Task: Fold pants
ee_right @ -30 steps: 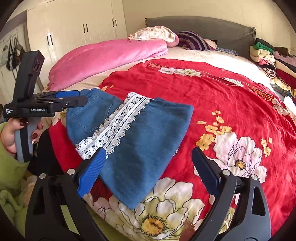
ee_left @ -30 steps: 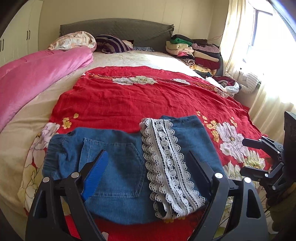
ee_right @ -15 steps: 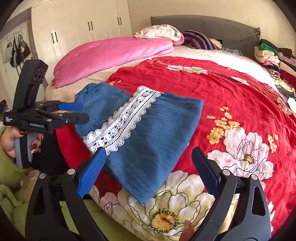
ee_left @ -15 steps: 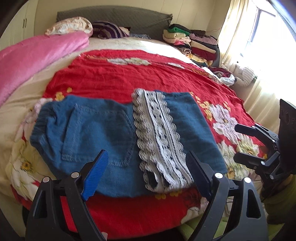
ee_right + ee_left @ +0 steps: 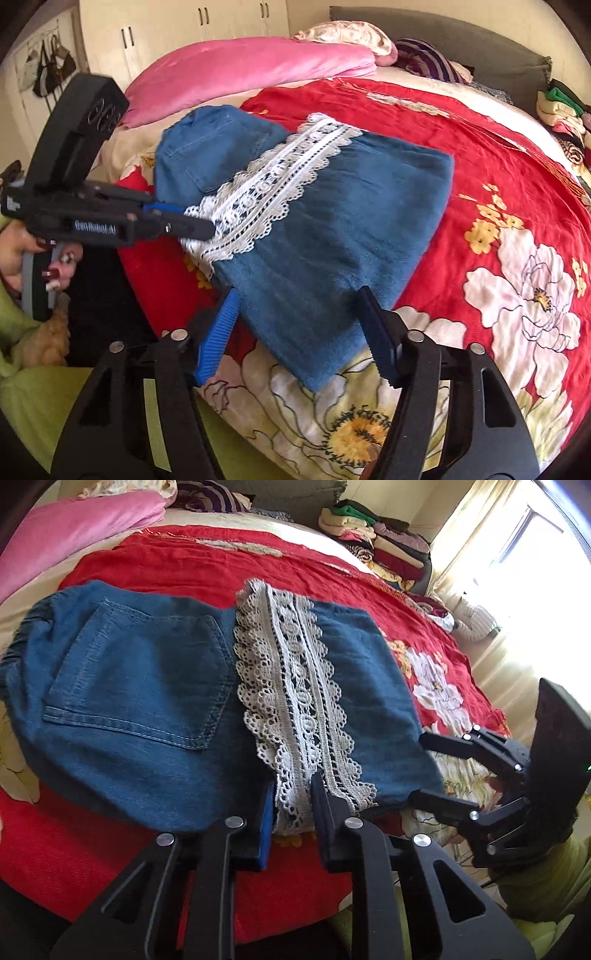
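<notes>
Pants (image 5: 155, 701) on red bedspread (image 5: 192, 565) (bedroom)

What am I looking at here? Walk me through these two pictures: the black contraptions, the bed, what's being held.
There is no robot. A person holds a two-finger clamp tool in each hand, and each tool has a wide-angle camera looking along its jaws.

One picture comes from the left gripper. Its jaws have closed on the white lace trim at the near edge of the denim pants.

The other picture comes from the right gripper. Its jaws are open on either side of the pants' near edge, not yet squeezing. It also shows the left tool from the side, with the person's hand on its handle.

The pants lie folded on a red floral bedspread, with a pink quilt and a stack of folded clothes behind them.
</notes>
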Motion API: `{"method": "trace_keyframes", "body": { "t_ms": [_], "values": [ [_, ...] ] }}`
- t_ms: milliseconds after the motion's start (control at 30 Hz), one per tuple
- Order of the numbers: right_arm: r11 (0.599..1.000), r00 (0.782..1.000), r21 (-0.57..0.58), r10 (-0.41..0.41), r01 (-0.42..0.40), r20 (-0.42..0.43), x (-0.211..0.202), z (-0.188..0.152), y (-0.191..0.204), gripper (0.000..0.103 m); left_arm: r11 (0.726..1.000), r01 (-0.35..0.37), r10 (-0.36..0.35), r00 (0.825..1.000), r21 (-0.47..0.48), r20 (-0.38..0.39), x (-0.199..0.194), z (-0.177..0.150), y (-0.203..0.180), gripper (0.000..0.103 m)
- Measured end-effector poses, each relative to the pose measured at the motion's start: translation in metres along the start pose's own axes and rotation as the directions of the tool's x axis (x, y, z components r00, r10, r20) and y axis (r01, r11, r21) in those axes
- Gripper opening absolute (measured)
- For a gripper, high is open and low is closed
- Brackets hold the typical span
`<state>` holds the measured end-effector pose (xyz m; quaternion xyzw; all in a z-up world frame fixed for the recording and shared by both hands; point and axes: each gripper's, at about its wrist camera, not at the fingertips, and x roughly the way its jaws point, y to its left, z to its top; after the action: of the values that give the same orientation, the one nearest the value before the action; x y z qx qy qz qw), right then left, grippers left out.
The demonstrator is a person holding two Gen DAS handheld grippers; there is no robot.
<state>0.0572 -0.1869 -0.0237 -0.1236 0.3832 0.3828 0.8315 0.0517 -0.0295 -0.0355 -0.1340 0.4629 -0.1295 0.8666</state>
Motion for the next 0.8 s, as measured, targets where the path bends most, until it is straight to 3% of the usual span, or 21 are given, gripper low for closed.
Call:
{"method": "trace_keyframes", "body": {
  "t_ms": [133,300,500,600,667,800],
  "values": [
    [0.999,1.0,-0.034,0.016,-0.016,0.003,0.002,0.001,0.008,0.056,0.999,-0.039,0.039,0.999,0.0,0.008,-0.006,-0.001,0.005,0.017],
    [0.998,0.997,-0.057,-0.027,0.024,-0.065,0.019,-0.006,0.01,0.055,0.998,-0.058,0.059,0.998,0.016,-0.008,0.001,-0.001,0.003,0.024],
    [0.999,0.999,0.005,0.033,-0.033,-0.027,0.004,0.0,0.004,0.056,0.994,-0.101,0.1,0.995,0.035,0.028,-0.011,0.003,0.001,0.043],
    [0.999,0.999,0.028,0.036,-0.036,0.017,-0.009,0.006,0.001,0.066,0.992,-0.116,0.114,0.992,0.039,0.05,-0.019,0.004,0.002,0.045],
    [0.999,0.999,0.029,0.026,-0.027,0.043,-0.016,0.011,0.0,0.07,0.991,-0.129,0.126,0.99,0.037,0.067,-0.025,0.005,0.003,0.058],
    [0.999,0.996,0.037,0.012,-0.015,0.084,-0.027,0.023,-0.002,0.08,0.988,-0.15,0.147,0.984,0.031,0.097,-0.036,0.006,0.003,0.058]
  ]
}}
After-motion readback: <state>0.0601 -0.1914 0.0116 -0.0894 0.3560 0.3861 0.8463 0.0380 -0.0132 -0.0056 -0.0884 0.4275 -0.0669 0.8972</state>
